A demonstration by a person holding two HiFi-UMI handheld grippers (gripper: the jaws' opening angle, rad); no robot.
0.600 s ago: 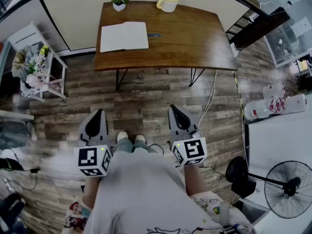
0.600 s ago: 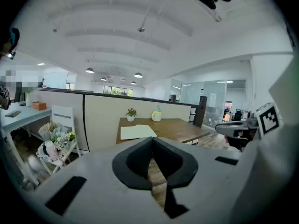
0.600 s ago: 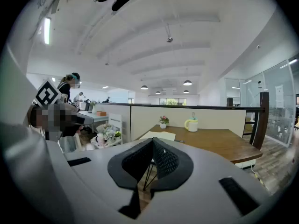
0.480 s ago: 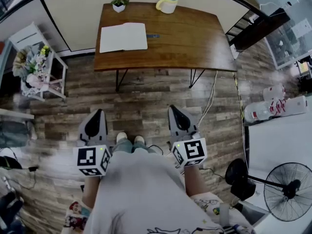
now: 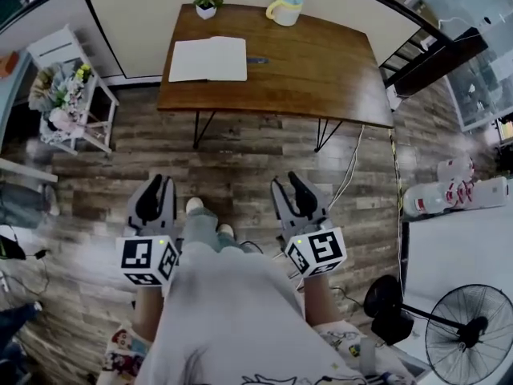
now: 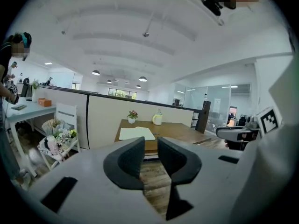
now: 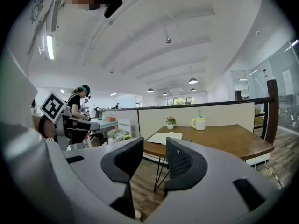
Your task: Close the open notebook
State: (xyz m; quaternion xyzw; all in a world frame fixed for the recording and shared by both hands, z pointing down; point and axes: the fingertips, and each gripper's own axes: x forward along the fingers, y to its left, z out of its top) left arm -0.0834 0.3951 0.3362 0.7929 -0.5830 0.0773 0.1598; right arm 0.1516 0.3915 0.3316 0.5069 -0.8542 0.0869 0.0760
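The open notebook (image 5: 208, 59) lies flat with its white pages up on the left part of the brown wooden table (image 5: 321, 70), far ahead of me. It also shows small in the left gripper view as the notebook (image 6: 136, 133) and in the right gripper view as the notebook (image 7: 164, 137). My left gripper (image 5: 160, 181) hangs over the floor by my left leg, with a narrow gap between its jaws and nothing in it. My right gripper (image 5: 285, 181) hangs by my right leg, its jaws wider apart and empty. Both point toward the table, well short of it.
A dark pen (image 5: 256, 59) lies just right of the notebook. A small flower pot (image 5: 207, 1) and a yellow-and-white jug (image 5: 286, 8) stand at the table's far edge. A white rack with flowers (image 5: 68, 95) stands left, and a floor fan (image 5: 465, 335) and cables (image 5: 349, 167) are to the right.
I have stepped toward the table with one foot now ahead of the other. Both grippers sit a little higher in the head view, and the right jaws stand wider apart.
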